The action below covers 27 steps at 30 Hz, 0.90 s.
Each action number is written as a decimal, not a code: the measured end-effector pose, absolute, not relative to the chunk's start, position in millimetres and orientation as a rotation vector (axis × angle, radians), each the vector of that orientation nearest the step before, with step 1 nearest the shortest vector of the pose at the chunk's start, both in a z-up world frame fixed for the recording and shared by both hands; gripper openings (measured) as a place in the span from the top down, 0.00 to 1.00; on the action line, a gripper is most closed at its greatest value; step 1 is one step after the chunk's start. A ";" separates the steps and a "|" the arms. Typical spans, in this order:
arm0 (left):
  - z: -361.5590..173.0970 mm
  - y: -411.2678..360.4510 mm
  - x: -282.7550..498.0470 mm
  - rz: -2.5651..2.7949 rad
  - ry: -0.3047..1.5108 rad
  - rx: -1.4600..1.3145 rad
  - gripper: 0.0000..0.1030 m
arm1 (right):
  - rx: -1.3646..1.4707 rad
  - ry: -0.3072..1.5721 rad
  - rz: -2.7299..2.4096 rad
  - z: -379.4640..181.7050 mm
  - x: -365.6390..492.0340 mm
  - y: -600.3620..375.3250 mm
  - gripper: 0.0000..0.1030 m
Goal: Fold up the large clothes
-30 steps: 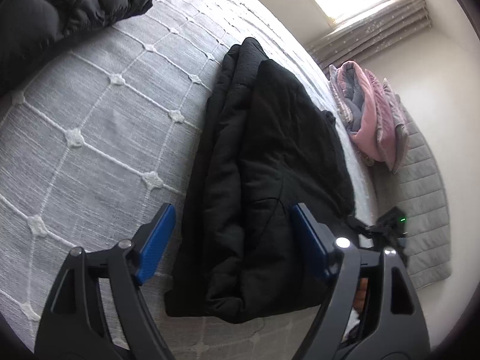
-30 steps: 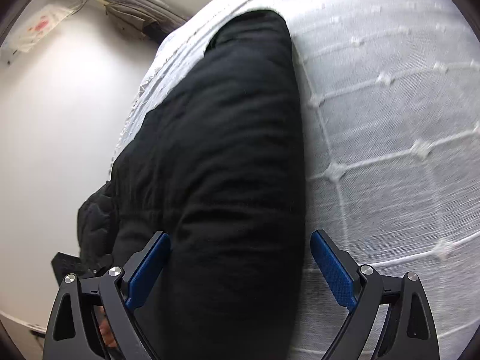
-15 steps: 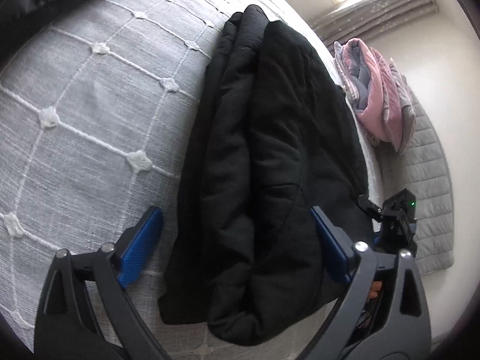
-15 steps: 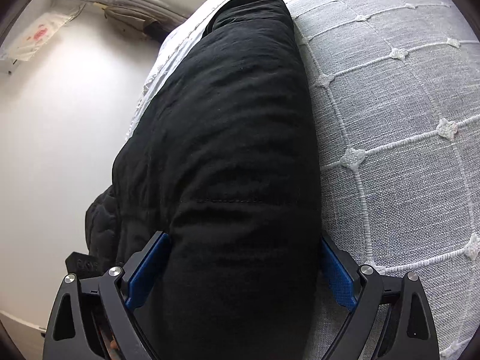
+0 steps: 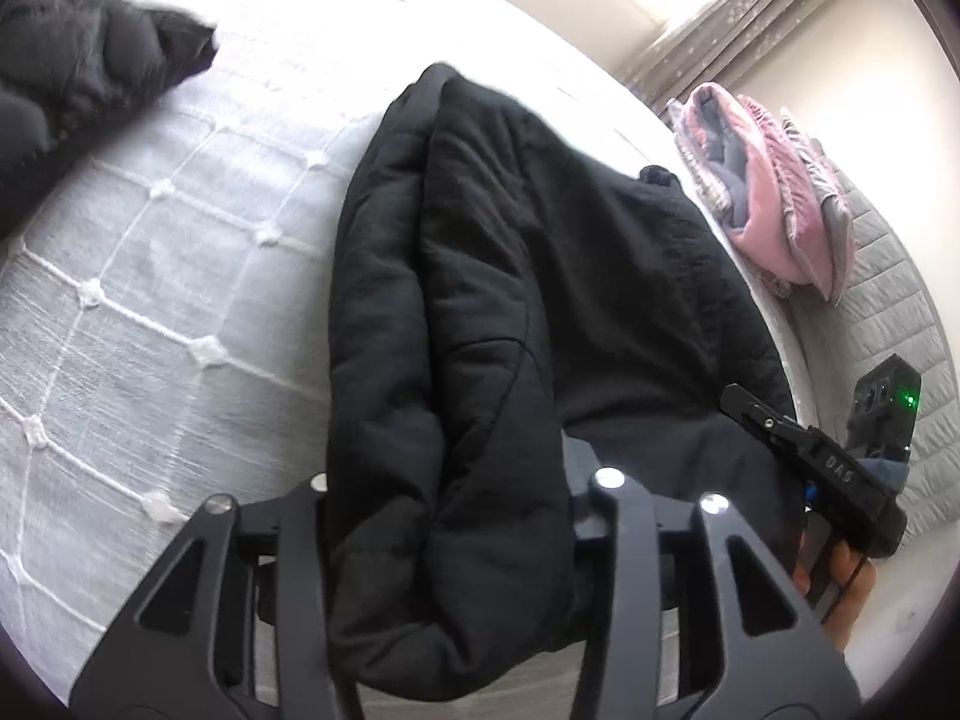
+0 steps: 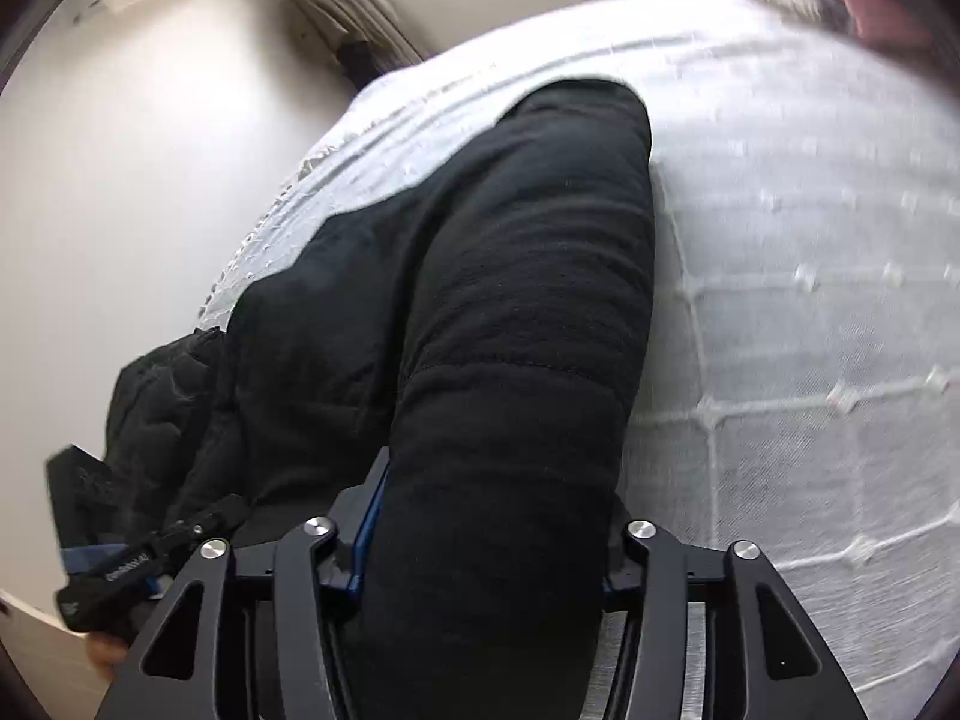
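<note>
Both tools have closed since half a second ago, when their blue pads stood wide on either side of the black coat. Now the left tool [image 5: 447, 516] pinches a thick roll of the black coat [image 5: 540, 276] at its near end, the padding bulging up between the jaws and hiding the pads. In its own view the right tool [image 6: 486, 546] clamps another thick fold of the same end, one blue pad [image 6: 367, 525] pressed flat against the cloth.

From both tools the coat runs straight away along the line of the fingers, its long axis pointing toward the far edge of the bed [image 5: 156, 276], where it lies folded lengthwise into a narrow strip on the white quilted cover. Each hand holds a share of the near end, so neither is clearly nearer; the coming fold likely carries this end forward over the far one.

Off to the side sit a dark puffer jacket [image 5: 72, 78] and a pink bundle [image 5: 762, 192].
</note>
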<state>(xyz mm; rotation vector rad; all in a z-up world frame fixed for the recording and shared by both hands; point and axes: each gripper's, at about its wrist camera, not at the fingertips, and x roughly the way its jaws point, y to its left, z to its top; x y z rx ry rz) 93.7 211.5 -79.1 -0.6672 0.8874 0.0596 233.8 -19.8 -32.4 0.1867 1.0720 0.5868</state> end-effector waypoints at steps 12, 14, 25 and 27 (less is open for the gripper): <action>-9.5 39.4 146.2 -0.196 0.722 -0.532 0.60 | 0.019 0.827 0.438 44.9 230.3 -139.2 0.56; -8.1 9.3 160.5 -0.268 0.718 -0.551 0.60 | 0.031 0.795 0.401 58.6 232.8 -187.4 0.56; 11.0 -276.9 261.7 -0.590 0.757 -0.430 0.60 | 0.025 0.761 0.186 110.7 278.0 -503.6 0.56; -3.2 -323.1 273.3 -0.624 0.793 -0.435 0.60 | 0.022 0.773 0.131 112.7 301.1 -559.3 0.56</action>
